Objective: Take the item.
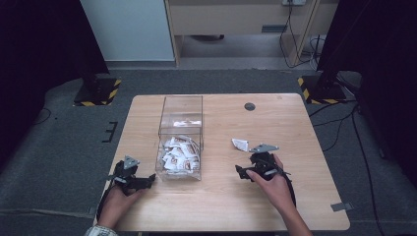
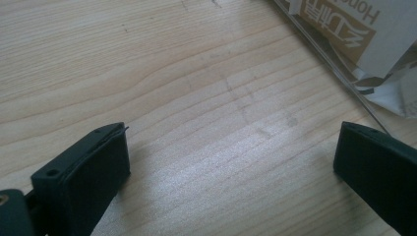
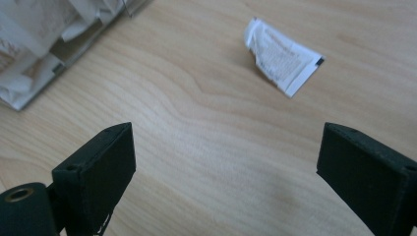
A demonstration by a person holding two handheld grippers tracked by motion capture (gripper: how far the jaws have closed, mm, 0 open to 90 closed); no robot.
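Note:
A clear plastic box (image 1: 181,118) stands on the wooden table (image 1: 295,123), with several white and brown sachets (image 1: 179,155) heaped in its near half. One loose white sachet (image 1: 240,144) (image 3: 282,61) lies on the bare wood to the right of the box. My right gripper (image 1: 246,169) (image 3: 223,182) rests low on the table just in front of that sachet, jaws wide apart and empty. My left gripper (image 1: 142,181) (image 2: 231,172) sits near the box's front left corner (image 2: 344,73), also open with only bare wood between its jaws.
A round dark cable hole (image 1: 250,106) marks the table's far side. Two black stands with yellow-striped bases (image 1: 97,91) (image 1: 320,88) flank the table on the grey floor. Cables (image 1: 339,123) trail on the floor at the right.

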